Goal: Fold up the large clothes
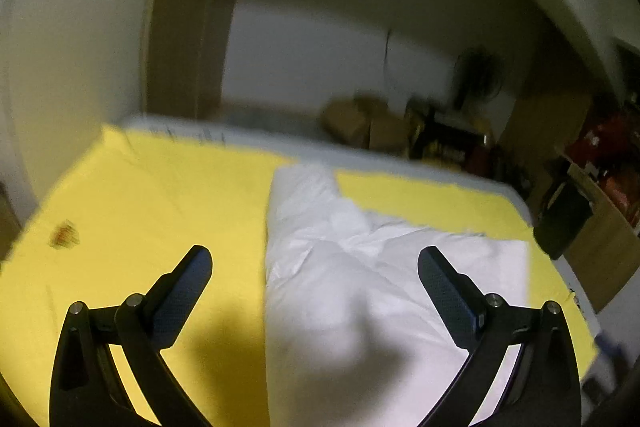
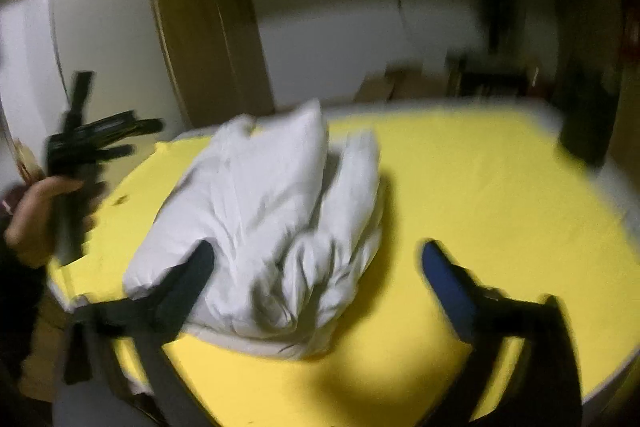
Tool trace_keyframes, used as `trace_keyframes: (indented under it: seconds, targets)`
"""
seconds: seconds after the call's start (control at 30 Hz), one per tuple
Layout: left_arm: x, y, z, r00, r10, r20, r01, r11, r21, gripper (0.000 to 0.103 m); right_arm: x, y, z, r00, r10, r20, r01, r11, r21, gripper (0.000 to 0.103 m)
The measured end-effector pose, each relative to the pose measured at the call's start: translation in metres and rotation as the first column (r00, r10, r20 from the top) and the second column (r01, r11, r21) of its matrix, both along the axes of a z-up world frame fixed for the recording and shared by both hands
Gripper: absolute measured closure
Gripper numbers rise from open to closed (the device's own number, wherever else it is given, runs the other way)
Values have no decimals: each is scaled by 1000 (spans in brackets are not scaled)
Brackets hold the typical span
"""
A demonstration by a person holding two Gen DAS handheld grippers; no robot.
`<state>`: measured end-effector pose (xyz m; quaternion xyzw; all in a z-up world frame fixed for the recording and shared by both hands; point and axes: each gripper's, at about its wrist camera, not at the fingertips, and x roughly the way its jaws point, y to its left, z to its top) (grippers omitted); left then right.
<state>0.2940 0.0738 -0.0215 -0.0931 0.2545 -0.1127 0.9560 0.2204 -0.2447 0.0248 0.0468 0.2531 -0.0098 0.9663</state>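
Lying on a yellow sheet (image 2: 460, 179) spread over a bed, the white garment (image 2: 264, 211) is bunched into a puffy folded bundle, sitting left of the middle in the right wrist view and free of both tools.

At the far left of that view, a person's hand (image 2: 36, 211) is gripping the handle of the left gripper (image 2: 120, 135), which is hovering beside the bundle's left edge, apart from it. In its own view, the left gripper (image 1: 316, 267) is spreading its fingers (image 1: 188, 287) as wide as they go, with nothing between the pads; the garment (image 1: 360, 287) is lying below and ahead of them, and the sheet (image 1: 140, 207) is showing to the left, marked by a small brownish stain (image 1: 64, 233).

Further right, the right gripper (image 2: 320, 263) is likewise holding its fingers (image 2: 444, 279) fully apart and gripping nothing. The left finger is overlapping the bundle's near edge in the picture, though blur is hiding whether it touches; the right finger is hanging over bare sheet.

Beyond the bed, blurred cardboard boxes (image 1: 360, 123) are sitting against the wall.
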Motion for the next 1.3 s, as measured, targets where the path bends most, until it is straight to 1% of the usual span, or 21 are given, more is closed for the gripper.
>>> trace_keyframes:
  seconds: [0.03,0.07,0.13,0.2,0.23,0.3,0.33,0.37,0.43,0.5,0.63,0.7,0.83,1.0,1.3]
  targets:
    - [-17,-2,5,999,17,36,-17,1000,12,0,-6,8,8,999,3,42,-1,999,-43,0]
    - [-44,-3,11,995,45,84,-47,998,30,0,-13,16,16,997,15,79,-8,997,-82,0]
    - [-84,-2,14,986,101,130,-109,992,56,0,-22,21,22,995,14,100,-3,994,-109,0]
    - [-127,-5,15,974,169,148,-182,980,78,0,-34,25,23,995,-5,97,15,994,-104,0]
    - [-142,-4,14,966,203,159,-219,972,90,0,-39,28,24,996,-17,89,25,995,-92,0]
    - [-180,-7,10,932,303,200,-334,932,144,0,-52,36,24,998,3,70,2,997,-75,0]
    - [-191,-7,9,924,323,202,-356,922,155,0,-72,42,21,998,16,66,-11,997,-77,0]
    - [-203,-6,8,922,336,191,-367,917,159,0,-81,45,21,998,20,67,-14,996,-83,0]
    - [-224,0,5,931,331,154,-352,926,135,0,-99,46,23,995,6,95,6,993,-120,0]
    - [-237,1,3,938,324,125,-339,931,136,0,-112,51,25,993,-5,118,22,990,-140,0]
    - [-256,-2,3,939,313,141,-335,925,178,0,-125,65,27,995,6,101,10,988,-152,0]
    - [-263,-8,0,948,287,140,-311,930,198,0,-133,72,27,995,2,102,17,983,-183,0]
    - [-258,-20,-10,962,256,98,-272,933,236,0,-139,83,24,995,16,95,4,978,-210,0]
    - [-254,-32,-19,971,228,70,-239,938,253,0,-145,91,22,995,44,91,-21,971,-238,0]
    - [-251,-25,-25,969,244,33,-245,940,238,0,-146,87,19,996,50,69,-32,972,-234,0]
